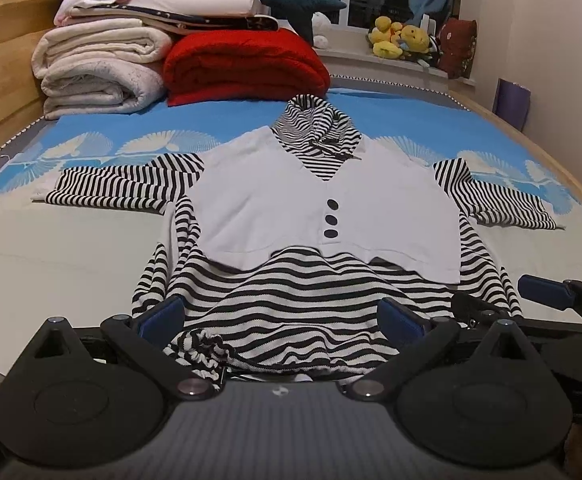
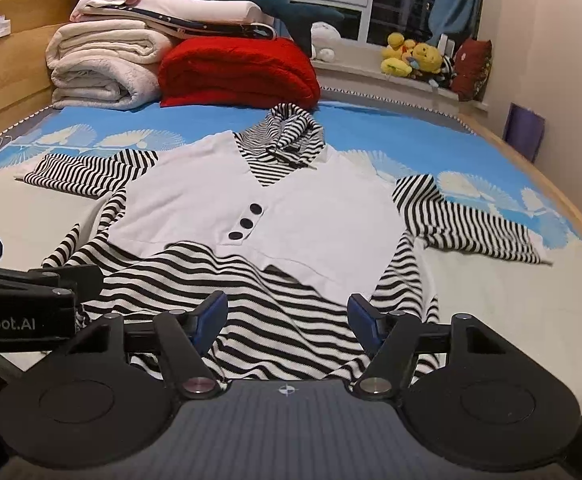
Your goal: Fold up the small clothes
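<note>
A small black-and-white striped hooded top with a white vest front and three dark buttons (image 1: 327,208) lies flat, face up, on the bed, sleeves spread to both sides; it also shows in the right wrist view (image 2: 291,216). My left gripper (image 1: 281,320) is open, its blue pads either side of the striped hem. My right gripper (image 2: 287,316) is open over the hem further right. Its blue fingertip (image 1: 543,292) shows at the right of the left wrist view. Neither gripper holds any cloth.
Folded cream blankets (image 1: 99,68) and a red blanket (image 1: 243,68) are stacked at the bed's far end by the wooden headboard (image 1: 3,92). Plush toys (image 1: 403,40) sit on the windowsill. A wooden bed rail (image 2: 563,208) runs along the right side.
</note>
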